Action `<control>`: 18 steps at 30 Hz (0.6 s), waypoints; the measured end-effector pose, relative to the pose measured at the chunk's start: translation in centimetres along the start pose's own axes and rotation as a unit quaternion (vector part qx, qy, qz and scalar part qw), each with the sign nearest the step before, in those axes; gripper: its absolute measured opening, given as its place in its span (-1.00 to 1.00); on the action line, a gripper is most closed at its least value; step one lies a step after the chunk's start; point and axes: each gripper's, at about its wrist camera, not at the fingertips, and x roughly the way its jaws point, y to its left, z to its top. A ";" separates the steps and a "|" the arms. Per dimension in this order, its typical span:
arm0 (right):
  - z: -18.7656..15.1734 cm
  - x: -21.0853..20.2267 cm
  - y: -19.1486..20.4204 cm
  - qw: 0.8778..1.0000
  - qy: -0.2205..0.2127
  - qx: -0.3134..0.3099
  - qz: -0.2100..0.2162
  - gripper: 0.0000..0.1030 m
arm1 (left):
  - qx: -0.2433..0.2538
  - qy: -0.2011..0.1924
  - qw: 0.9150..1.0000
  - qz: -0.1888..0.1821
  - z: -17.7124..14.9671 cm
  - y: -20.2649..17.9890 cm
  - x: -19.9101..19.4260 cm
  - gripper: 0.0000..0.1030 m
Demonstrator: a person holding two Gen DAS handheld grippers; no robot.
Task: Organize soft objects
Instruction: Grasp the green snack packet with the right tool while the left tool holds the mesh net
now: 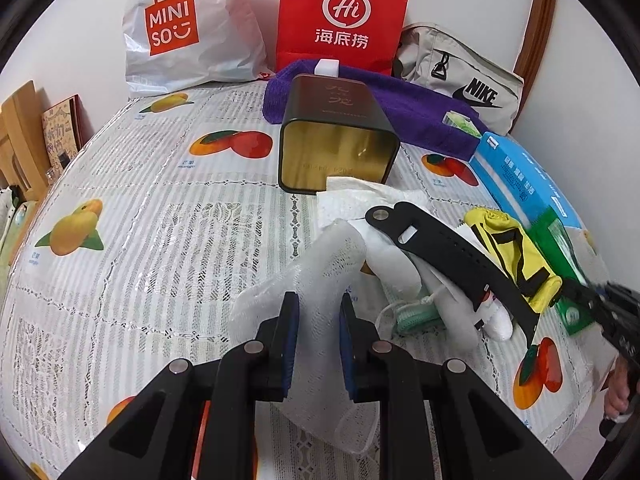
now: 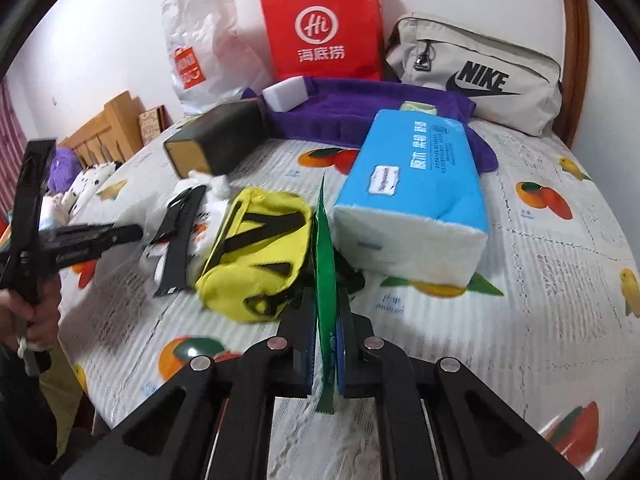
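Observation:
My left gripper [image 1: 319, 304] is shut on a white foam mesh sleeve [image 1: 320, 264] that rises from between its blue pads. Behind it a dark tin [image 1: 336, 136] lies on its side, open mouth towards me, with white tissue [image 1: 356, 196] at its mouth. A black strap [image 1: 448, 252] and a yellow pouch [image 1: 516, 256] lie to the right. My right gripper [image 2: 325, 312] is shut on a thin green packet [image 2: 324, 256] held on edge, beside the yellow pouch [image 2: 256, 252] and a blue tissue pack [image 2: 416, 188].
A purple towel [image 2: 360, 108] with a white sponge block [image 2: 285, 96] lies at the back. A Miniso bag [image 1: 188, 28], a red paper bag [image 1: 344, 16] and a Nike bag [image 2: 480, 76] stand against the wall. The table edge is at the left, chairs beyond it.

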 end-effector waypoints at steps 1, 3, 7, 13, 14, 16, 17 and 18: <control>-0.2 -0.6 0.2 1.000 0.001 0.001 0.012 -0.87 | -0.002 -0.001 1.000 0.000 0.0 0.1 0.0 -0.71; -0.8 -2.1 0.4 1.000 -0.009 -0.002 0.015 -0.87 | -0.001 -0.002 1.000 0.002 -0.2 0.2 -0.1 -0.75; -2.0 -4.5 -0.4 1.000 -0.012 0.014 -0.005 -0.87 | -0.004 -0.002 1.000 0.002 -0.3 0.2 -0.3 -0.77; -3.0 -4.1 -2.3 0.998 0.007 0.039 -0.050 -0.87 | -0.017 -0.002 1.000 -0.003 -0.3 0.4 -0.9 -0.78; -3.0 -4.0 -2.5 0.998 0.010 0.042 -0.054 -0.87 | -0.019 -0.003 1.000 -0.003 -0.3 0.4 -1.2 -0.78; -3.1 -3.8 -2.7 0.997 0.014 0.047 -0.054 -0.87 | -0.020 -0.007 1.000 -0.003 -0.1 0.4 -1.8 -0.78; -3.1 -3.7 -2.8 0.997 0.016 0.051 -0.054 -0.87 | -0.021 -0.009 1.000 -0.003 0.0 0.5 -2.1 -0.78; -3.1 -3.7 -2.8 0.997 0.017 0.055 -0.054 -0.87 | -0.022 -0.010 1.000 -0.004 0.1 0.5 -2.4 -0.78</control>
